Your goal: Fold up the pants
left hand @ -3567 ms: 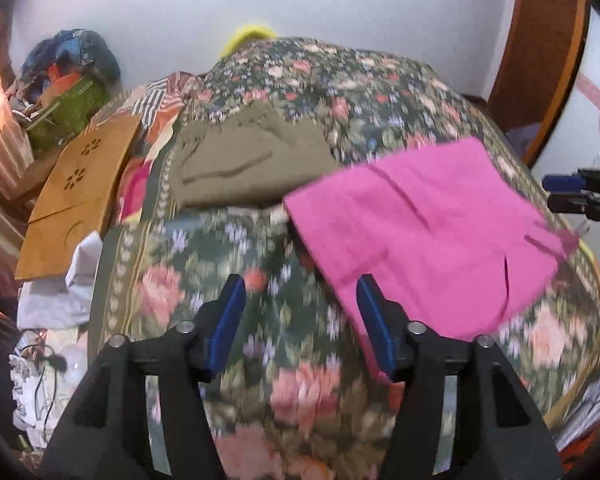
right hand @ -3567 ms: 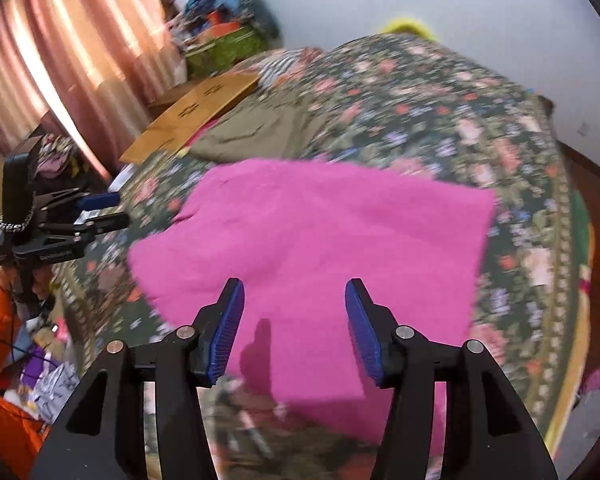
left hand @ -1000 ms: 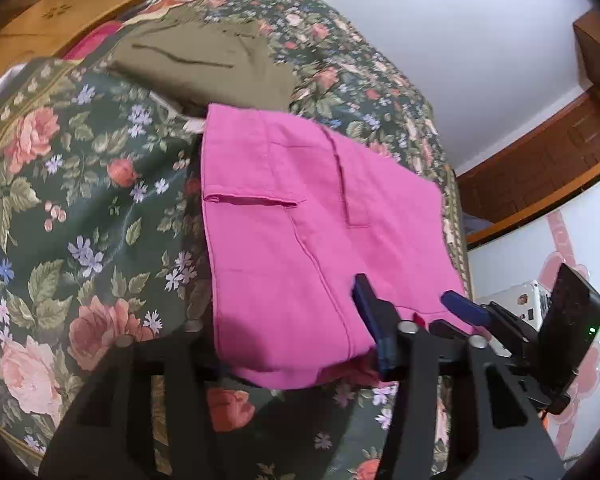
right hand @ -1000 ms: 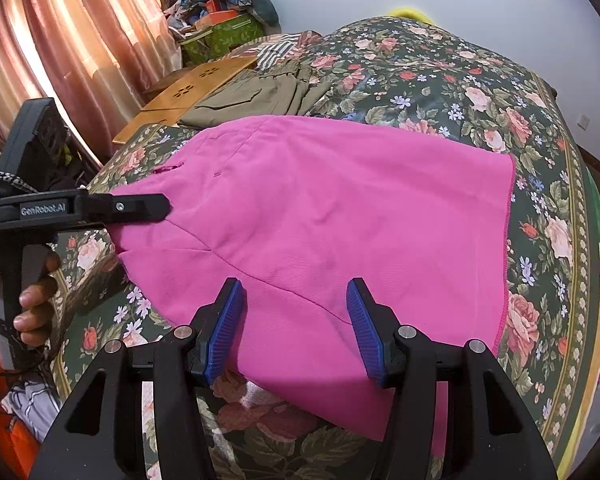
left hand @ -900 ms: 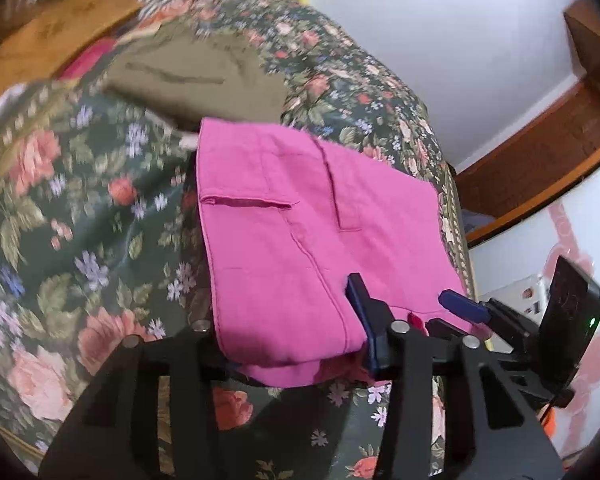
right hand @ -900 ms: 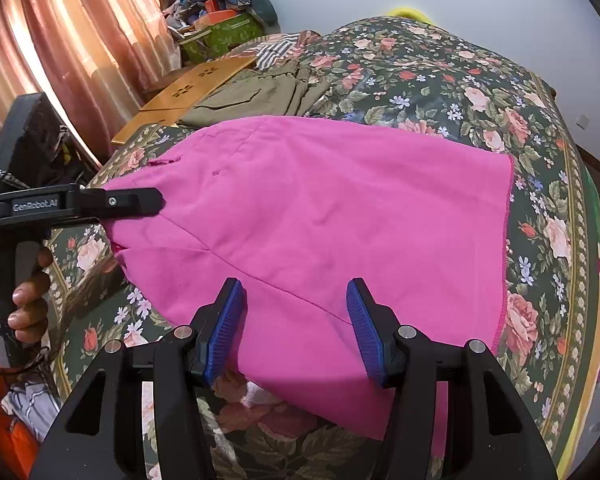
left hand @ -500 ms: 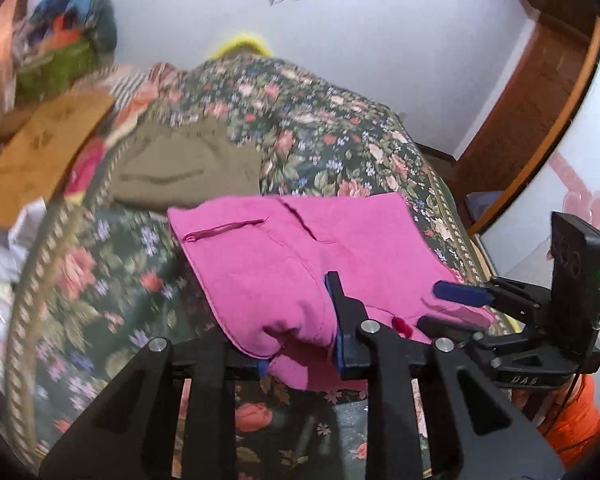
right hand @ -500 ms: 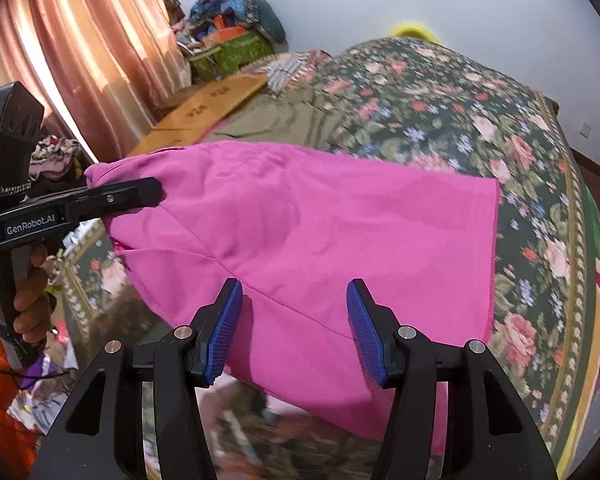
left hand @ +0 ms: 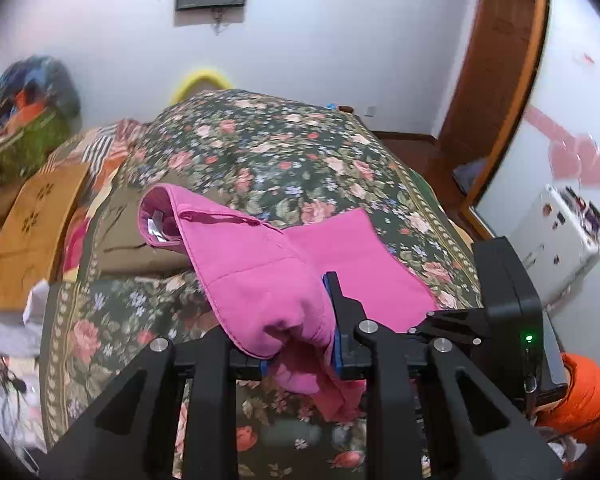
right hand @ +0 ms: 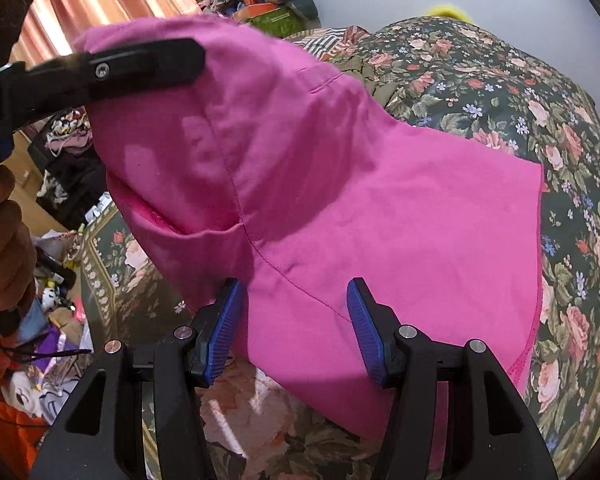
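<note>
Pink pants lie on the floral bedspread, with their near left part raised off it. My left gripper is shut on a bunched fold of that raised part; the cloth hides its left finger. In the right wrist view the left gripper holds the fold high at the upper left, gripped by a hand. My right gripper is open and low over the near edge of the pink pants. Its blue pads stand apart without pressing the cloth.
Folded olive pants lie at the bed's left, next to a wooden board. A clothes pile sits far left. A brown door frame and a white appliance stand to the right. An orange sleeve shows near the right gripper's black body.
My left gripper closed on the pants' near left edge, rolled and rose, pulling that part up off the bed. The right gripper stayed open and shifted only a little.
</note>
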The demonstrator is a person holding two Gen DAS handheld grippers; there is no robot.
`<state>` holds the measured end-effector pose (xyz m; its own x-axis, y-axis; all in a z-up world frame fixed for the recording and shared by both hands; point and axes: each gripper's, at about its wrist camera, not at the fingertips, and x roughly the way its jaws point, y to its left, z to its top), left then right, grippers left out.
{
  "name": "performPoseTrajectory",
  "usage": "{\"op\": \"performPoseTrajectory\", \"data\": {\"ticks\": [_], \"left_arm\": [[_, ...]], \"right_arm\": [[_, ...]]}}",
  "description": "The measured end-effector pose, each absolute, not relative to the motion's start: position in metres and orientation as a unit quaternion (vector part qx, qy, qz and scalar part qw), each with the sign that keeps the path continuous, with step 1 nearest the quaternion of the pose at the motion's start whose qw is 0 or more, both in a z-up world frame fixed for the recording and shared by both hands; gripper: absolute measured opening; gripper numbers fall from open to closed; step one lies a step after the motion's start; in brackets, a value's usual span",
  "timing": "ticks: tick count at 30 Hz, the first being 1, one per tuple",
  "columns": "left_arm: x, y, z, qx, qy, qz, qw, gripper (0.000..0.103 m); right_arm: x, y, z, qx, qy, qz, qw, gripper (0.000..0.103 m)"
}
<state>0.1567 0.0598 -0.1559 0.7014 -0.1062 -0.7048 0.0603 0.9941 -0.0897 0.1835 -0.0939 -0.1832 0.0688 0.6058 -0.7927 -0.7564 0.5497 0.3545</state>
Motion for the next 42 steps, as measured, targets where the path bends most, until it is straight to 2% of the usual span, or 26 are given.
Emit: {"op": "performPoseTrajectory", "data": {"ticks": [11, 16, 22, 33, 38, 42], "left_arm": [[0.165, 0.024, -0.157, 0.033, 0.394, -0.065, 0.916, 0.022], [0.170, 0.011, -0.156, 0.038, 0.394, -0.081, 0.915, 0.022], [0.181, -0.013, -0.157, 0.055, 0.401, -0.104, 0.909, 0.022], [0.195, -0.050, -0.173, 0.093, 0.427, -0.139, 0.889, 0.022], [0.201, -0.063, -0.181, 0.098, 0.438, -0.154, 0.880, 0.022], [0.208, -0.071, -0.192, 0.093, 0.459, -0.165, 0.868, 0.023]], "right_arm": [[0.188, -0.142, -0.165, -0.018, 0.479, 0.427, 0.767, 0.051], [0.194, -0.159, -0.186, -0.005, 0.509, 0.400, 0.762, 0.051], [0.190, -0.160, -0.189, 0.007, 0.499, 0.402, 0.767, 0.053], [0.192, -0.200, -0.172, 0.022, 0.481, 0.371, 0.794, 0.052], [0.196, -0.211, -0.195, 0.027, 0.512, 0.348, 0.785, 0.053], [0.194, -0.210, -0.196, 0.023, 0.502, 0.349, 0.791, 0.053]]}}
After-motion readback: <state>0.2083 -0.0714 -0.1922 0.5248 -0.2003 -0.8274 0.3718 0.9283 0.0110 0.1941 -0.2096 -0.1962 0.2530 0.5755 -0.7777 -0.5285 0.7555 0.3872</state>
